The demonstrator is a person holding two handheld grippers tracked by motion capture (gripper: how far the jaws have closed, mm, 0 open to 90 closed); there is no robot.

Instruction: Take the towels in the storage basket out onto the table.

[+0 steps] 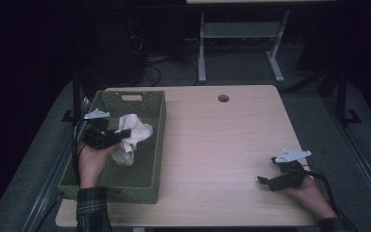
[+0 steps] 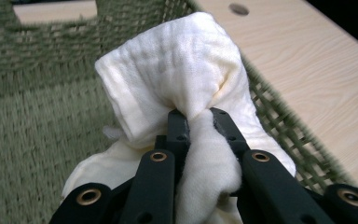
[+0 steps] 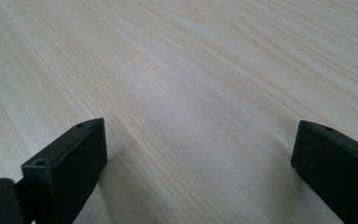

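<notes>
Left gripper jaws clamp cloth over basket | right gripper jaws wide, empty

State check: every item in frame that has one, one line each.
white cloth: bunched, pinched in the left gripper, over the basket's inside
left gripper: fingers shut on the white cloth
right gripper: fingers open wide, holding nothing, low over the table
green woven basket: upright on the table's left side, open top
table: bare wood on the right half
</notes>
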